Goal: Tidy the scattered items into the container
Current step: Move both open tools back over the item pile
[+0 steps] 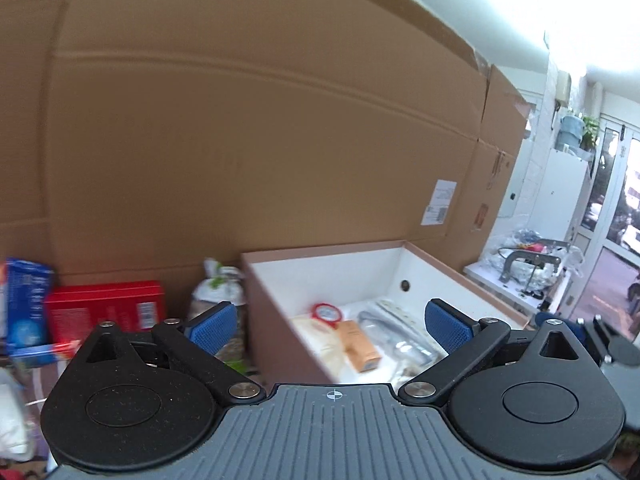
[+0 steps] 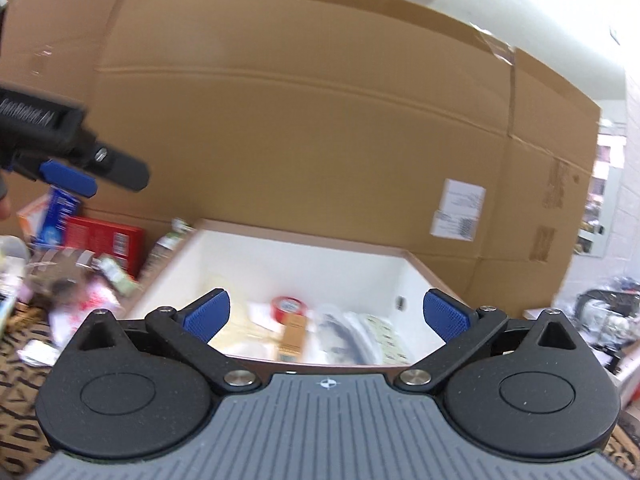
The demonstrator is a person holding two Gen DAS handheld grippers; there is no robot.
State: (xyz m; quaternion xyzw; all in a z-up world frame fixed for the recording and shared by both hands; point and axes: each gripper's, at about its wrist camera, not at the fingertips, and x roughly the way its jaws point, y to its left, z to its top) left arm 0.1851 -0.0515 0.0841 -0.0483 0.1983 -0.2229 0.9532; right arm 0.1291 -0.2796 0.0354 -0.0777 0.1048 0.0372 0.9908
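The place looks like a lived-in home used also for storage. A very large flattened cardboard carton (image 1: 248, 128) stands against the wall, with packaged groceries (image 1: 108, 312) at its foot. A white cabinet (image 1: 560, 196) carries a water bottle (image 1: 571, 130) and a plant (image 1: 591, 130) beside glass doors (image 1: 616, 216). A patterned carpet (image 2: 20, 364) covers the floor.

large cardboard sheet (image 1: 240, 140), white shipping label (image 2: 458, 208)
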